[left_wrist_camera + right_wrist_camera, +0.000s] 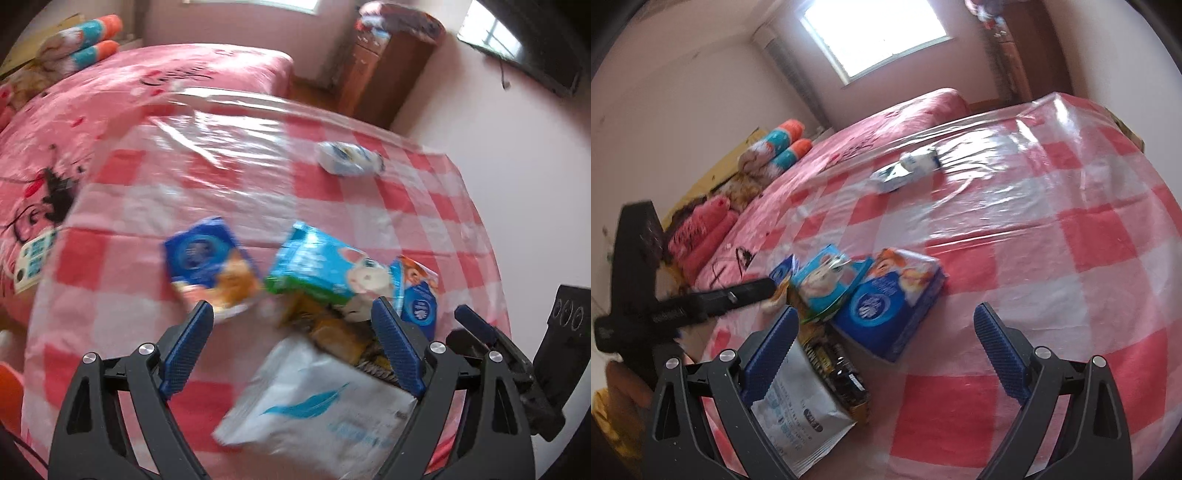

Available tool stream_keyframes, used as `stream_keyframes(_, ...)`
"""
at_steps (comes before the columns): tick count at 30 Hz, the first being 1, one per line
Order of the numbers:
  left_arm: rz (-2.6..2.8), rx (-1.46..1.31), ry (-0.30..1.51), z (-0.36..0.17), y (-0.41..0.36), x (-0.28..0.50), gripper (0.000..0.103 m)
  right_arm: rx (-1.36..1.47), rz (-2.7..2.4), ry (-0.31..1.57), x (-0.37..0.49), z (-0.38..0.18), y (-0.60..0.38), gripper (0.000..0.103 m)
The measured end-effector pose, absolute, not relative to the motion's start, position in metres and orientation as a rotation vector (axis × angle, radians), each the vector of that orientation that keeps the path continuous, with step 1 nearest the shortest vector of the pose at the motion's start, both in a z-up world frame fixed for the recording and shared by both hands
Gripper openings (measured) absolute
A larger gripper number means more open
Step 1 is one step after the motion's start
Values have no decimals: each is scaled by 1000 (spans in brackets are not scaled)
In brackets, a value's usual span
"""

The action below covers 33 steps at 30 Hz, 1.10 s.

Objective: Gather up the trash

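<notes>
On the red-and-white checked table (122, 266), under clear plastic sheeting, trash sits in 1 loose cluster. Left gripper (291, 350) hovers over it, jaws wide, nothing held; the white pouch (317, 406) lies between its fingers, not pinched. Just beyond: a dark snack wrapper (332, 332), a teal carton (325, 267), a blue tissue box (419, 295). A blue packet (210, 258) lies apart to the left. Right gripper (884, 349) is wide open too, empty, the tissue box (890, 306) just ahead between its tips. A crumpled white-blue wrapper (908, 168) sits well apart, far side.
</notes>
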State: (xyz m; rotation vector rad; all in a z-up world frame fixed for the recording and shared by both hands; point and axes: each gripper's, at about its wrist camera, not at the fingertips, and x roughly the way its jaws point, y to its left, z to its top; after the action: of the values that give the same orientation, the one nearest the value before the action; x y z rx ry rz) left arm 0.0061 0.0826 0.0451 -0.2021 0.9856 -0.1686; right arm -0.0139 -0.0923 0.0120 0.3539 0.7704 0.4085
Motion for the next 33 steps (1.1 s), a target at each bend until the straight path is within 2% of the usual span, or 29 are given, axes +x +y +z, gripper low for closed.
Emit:
stream_keyframes(5,-77,-152,982,38,106,10,87,282,479,785,-18,12,-70,95)
stream_keyframes(10,-59,-223,996,32,117,24,87,197,471,773,-24,14,-53,95)
stream_keyframes(20,91,-234,1022,12,110,57,87,226,468,769,-21,13,-58,95)
stream_keyframes(25,182,-91,990,9,96,55,60,208,511,789,-21,12,-51,95)
stream_keyframes(33,128,-180,964,13,116,42,43,134,521,788,-24,13,-36,95)
